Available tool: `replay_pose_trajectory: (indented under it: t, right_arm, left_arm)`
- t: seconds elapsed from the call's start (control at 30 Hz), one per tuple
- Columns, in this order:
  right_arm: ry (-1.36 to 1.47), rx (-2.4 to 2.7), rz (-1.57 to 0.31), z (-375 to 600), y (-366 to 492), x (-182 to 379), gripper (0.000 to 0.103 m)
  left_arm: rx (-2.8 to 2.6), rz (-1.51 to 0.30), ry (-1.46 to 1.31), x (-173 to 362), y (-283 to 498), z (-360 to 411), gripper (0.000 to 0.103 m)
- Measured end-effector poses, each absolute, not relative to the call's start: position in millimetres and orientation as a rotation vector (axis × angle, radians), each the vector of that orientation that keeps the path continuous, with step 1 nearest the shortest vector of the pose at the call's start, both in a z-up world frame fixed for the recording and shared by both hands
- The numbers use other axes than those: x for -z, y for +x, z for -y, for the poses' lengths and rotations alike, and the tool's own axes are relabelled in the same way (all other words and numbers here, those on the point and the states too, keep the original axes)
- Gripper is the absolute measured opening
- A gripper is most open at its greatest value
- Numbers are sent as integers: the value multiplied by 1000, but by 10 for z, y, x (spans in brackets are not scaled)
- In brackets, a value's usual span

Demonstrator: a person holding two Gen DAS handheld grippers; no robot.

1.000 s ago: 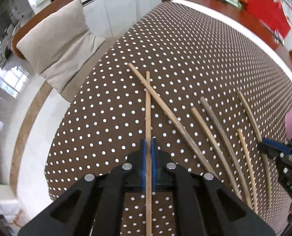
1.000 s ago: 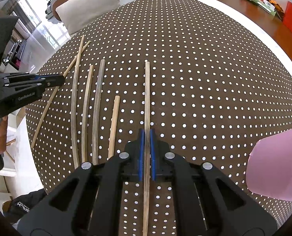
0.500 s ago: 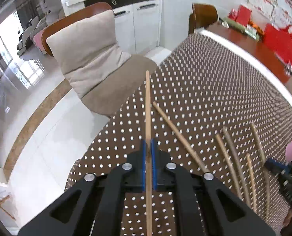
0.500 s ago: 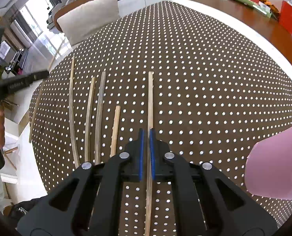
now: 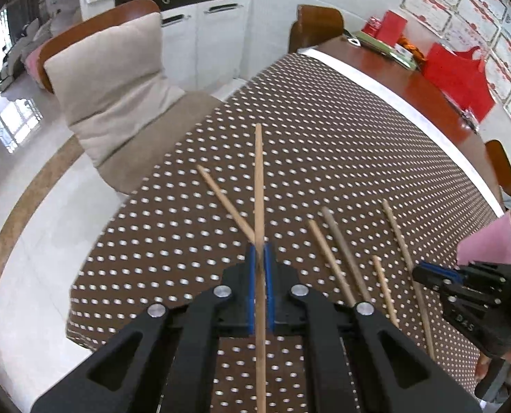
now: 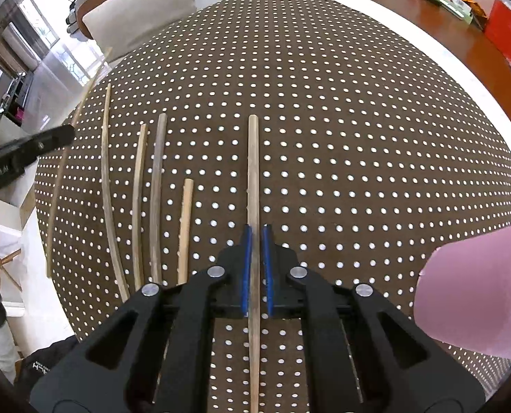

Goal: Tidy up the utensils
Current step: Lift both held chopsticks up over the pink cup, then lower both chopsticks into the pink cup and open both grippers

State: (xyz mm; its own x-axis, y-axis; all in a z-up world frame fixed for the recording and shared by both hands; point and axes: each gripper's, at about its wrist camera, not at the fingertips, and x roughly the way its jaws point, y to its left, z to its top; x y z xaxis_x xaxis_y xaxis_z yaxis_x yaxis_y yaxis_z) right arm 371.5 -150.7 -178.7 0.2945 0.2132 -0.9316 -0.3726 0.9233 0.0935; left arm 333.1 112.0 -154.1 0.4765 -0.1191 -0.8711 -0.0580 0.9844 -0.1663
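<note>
Wooden chopstick (image 5: 259, 186) clamped in left claw (image 5: 260, 258); right claw (image 6: 254, 237) narrow around grey-brown chopstick (image 6: 252, 172), grip unclear.

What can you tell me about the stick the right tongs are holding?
The chopstick is a long, thin, straight stick that looks like plain brownish wood, a bit worn. The right tongs are shut on it, the blue pads pinching its sides. It points straight ahead over the dotted tablecloth, apart from the other sticks on the left.
</note>
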Motion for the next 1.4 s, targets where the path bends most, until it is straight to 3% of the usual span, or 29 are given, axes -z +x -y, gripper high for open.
replay_pose_trajectory:
  t: [0.13,0.23,0.27,0.3,0.53,1.13,1.4]
  right_arm:
    - [-196,-380,-1249,1393,3866,1837,22]
    - [-234,-376,-1245,1227,3967,1836,20]
    - [-250,-373,-1229,1173,3983,1837,17]
    - [-258,-372,-1214,1148,3995,1836,6]
    - [-154,-396,-1069,1195,3784,1643,6]
    - [17,-432,-510,2029,2809,57,6]
    - [65,-381,-391,2591,2650,-254,6]
  left_arm:
    - [83,-1080,-198,1551,3337,-1038,6]
    - [106,-1077,-209,1539,3330,-968,6]
    - [112,-1075,-211,1533,3328,-948,6]
    - [120,-1071,-211,1522,3320,-917,6]
    - [218,-965,-213,1285,3173,-645,6]
    - [529,-371,-150,281,2515,536,6]
    - [618,-261,-204,100,2506,1065,6]
